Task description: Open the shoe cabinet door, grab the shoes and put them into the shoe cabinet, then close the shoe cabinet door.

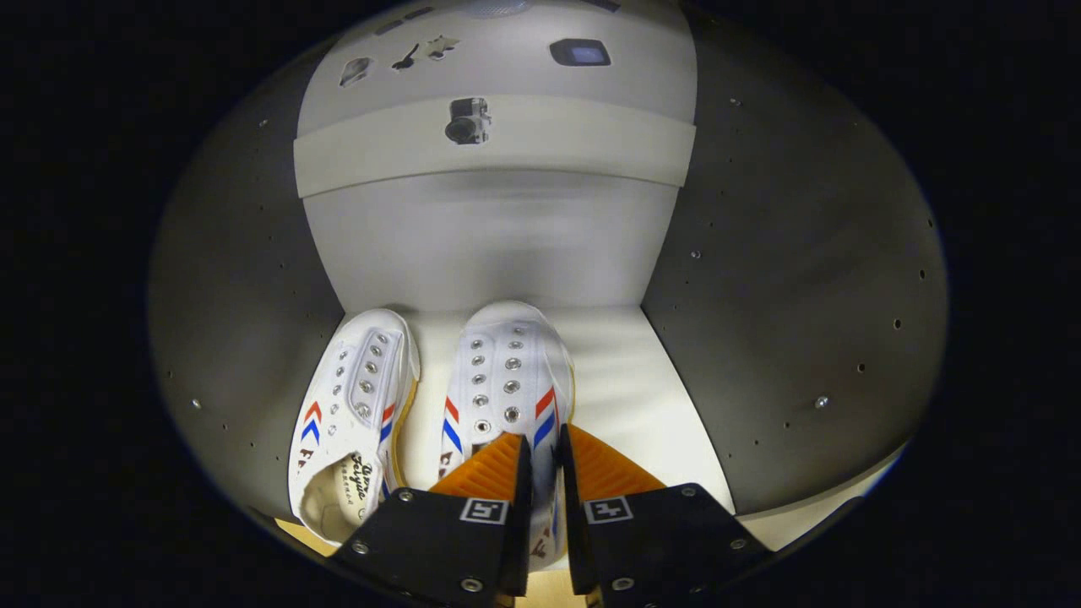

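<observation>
Two white canvas shoes sit toe-inward on the pale shelf floor (642, 380) inside the shoe cabinet (785, 321), side by side and nearly touching. The right shoe (507, 371) stands straight, its toe close to the rear panel (481, 245); its heel side wall runs down into the narrow slot between the two fingers of the tool (545, 473). The fingers are drawn almost together, pinching that thin canvas edge, so the tool appears clamped on the shoe's collar, a hold that would let the shoe be carried level and set down sole-first. The left shoe (350, 414) lies just beside it, angled slightly toward the left cabinet wall (236, 338), its open mouth facing the tool and free of the fingers.

The dark side walls, dotted with shelf-pin holes, flank the compartment, and a pale crosspiece (507, 143) spans above the rear panel. The door is open, judging by the unobstructed look inside.

With both shoes on the shelf, the placing seems nearly done; what likely remains is to let go of the right shoe, draw back and shut the door. Pulling away before the fingers part could drag the shoe out.
</observation>
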A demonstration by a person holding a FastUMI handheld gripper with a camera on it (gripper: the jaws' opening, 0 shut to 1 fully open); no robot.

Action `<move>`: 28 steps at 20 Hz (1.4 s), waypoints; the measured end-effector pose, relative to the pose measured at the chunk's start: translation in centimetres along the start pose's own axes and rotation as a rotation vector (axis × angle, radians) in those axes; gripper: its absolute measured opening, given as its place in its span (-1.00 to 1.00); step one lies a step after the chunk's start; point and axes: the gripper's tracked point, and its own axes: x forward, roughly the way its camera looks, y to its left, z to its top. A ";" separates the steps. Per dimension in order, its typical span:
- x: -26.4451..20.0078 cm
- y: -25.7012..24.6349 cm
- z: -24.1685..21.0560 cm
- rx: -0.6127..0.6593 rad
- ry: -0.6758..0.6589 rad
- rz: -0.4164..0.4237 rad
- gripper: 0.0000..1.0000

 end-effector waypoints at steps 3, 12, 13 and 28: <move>-1.0 0.1 0.9 0.018 -0.041 0.014 -0.54; -7.9 -0.8 3.0 0.013 -0.195 0.008 -0.11; -9.0 -0.8 3.2 0.012 -0.220 0.021 -0.04; -28.5 -1.9 3.4 -0.009 -0.640 0.194 0.72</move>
